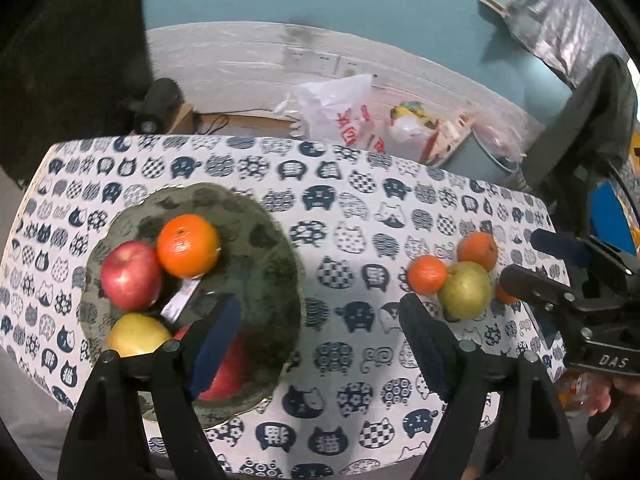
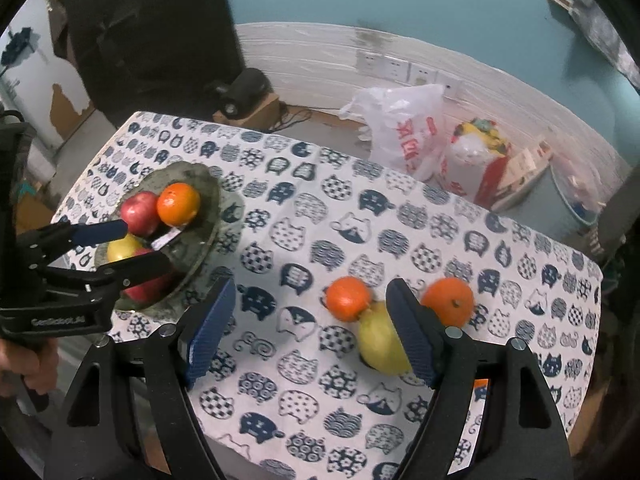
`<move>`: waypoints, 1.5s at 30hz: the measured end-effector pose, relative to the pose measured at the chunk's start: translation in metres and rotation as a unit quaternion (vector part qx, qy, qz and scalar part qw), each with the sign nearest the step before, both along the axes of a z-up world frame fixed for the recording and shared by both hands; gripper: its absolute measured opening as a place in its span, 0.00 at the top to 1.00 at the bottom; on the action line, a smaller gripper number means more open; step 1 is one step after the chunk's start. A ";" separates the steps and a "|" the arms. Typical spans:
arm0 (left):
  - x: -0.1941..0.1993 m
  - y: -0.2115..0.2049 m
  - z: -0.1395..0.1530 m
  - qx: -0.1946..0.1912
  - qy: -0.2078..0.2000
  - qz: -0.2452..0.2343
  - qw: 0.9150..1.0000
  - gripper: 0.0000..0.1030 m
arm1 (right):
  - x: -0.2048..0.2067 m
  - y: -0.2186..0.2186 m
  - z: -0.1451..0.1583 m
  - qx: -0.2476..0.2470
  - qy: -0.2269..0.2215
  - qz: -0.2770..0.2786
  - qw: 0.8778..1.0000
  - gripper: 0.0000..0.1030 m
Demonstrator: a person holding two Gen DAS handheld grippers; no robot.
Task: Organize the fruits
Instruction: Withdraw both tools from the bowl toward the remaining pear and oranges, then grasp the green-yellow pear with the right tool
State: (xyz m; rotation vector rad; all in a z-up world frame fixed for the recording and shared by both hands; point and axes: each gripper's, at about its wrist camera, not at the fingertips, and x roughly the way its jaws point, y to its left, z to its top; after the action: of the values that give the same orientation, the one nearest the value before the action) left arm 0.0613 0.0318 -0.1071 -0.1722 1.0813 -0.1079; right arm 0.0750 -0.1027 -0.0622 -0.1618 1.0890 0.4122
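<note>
A green glass plate (image 1: 264, 272) (image 2: 208, 204) on the cat-print tablecloth holds a red apple (image 1: 130, 274) (image 2: 139, 212), an orange (image 1: 188, 246) (image 2: 178, 204), a yellow pear (image 1: 136, 336) (image 2: 122, 248) and another red apple (image 1: 224, 372) (image 2: 148, 284). To the right lie a green pear (image 1: 466, 290) (image 2: 380, 344) and two oranges (image 1: 427, 274) (image 2: 348, 298), (image 1: 478, 250) (image 2: 448, 300). My left gripper (image 1: 320, 344) (image 2: 132, 250) is open and empty over the plate's right edge. My right gripper (image 2: 312, 336) (image 1: 520, 258) is open and empty, its right finger in front of the green pear.
Part of another orange (image 2: 480, 384) (image 1: 506, 296) peeks out near the table's right edge. A white card (image 1: 180, 304) lies in the plate. Behind the table are plastic bags (image 2: 404, 132), a bucket (image 1: 480, 156) and a black speaker (image 2: 244, 88).
</note>
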 end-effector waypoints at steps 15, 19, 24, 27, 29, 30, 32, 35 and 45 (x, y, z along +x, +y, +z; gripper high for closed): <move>0.015 -0.063 -0.010 0.039 0.003 -0.065 0.997 0.16 | -0.005 -0.060 -0.015 -0.005 0.013 -0.037 0.999 0.18; 0.017 -0.071 -0.016 0.041 0.005 -0.078 0.996 0.16 | -0.002 -0.072 -0.028 0.002 0.032 -0.040 0.999 0.18; 0.023 -0.076 -0.027 0.042 0.004 -0.085 0.995 0.16 | 0.003 -0.081 -0.050 0.011 0.060 -0.047 0.997 0.18; 0.027 -0.079 -0.036 0.049 0.009 -0.091 0.995 0.16 | 0.004 -0.082 -0.060 0.004 0.068 -0.042 0.997 0.18; 0.030 -0.080 -0.042 0.051 0.013 -0.095 0.994 0.16 | 0.006 -0.083 -0.067 0.004 0.074 -0.041 0.996 0.18; 0.030 -0.081 -0.044 0.051 0.015 -0.096 0.994 0.16 | 0.007 -0.084 -0.071 0.003 0.077 -0.042 0.996 0.18; 0.033 -0.083 -0.049 0.052 0.019 -0.100 0.993 0.16 | 0.009 -0.084 -0.078 0.001 0.083 -0.043 0.996 0.18; 0.036 -0.085 -0.055 0.051 0.026 -0.101 0.993 0.16 | 0.013 -0.085 -0.090 0.001 0.093 -0.044 0.995 0.18; 0.043 -0.084 -0.069 0.055 0.040 -0.106 0.992 0.16 | 0.024 -0.077 -0.117 -0.004 0.105 -0.032 0.994 0.18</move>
State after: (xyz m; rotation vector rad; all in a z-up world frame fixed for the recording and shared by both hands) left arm 0.1046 -0.0524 -0.1763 0.0378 1.1802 -0.2331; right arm 0.0993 -0.1801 -0.1789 -0.0920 1.2998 0.3723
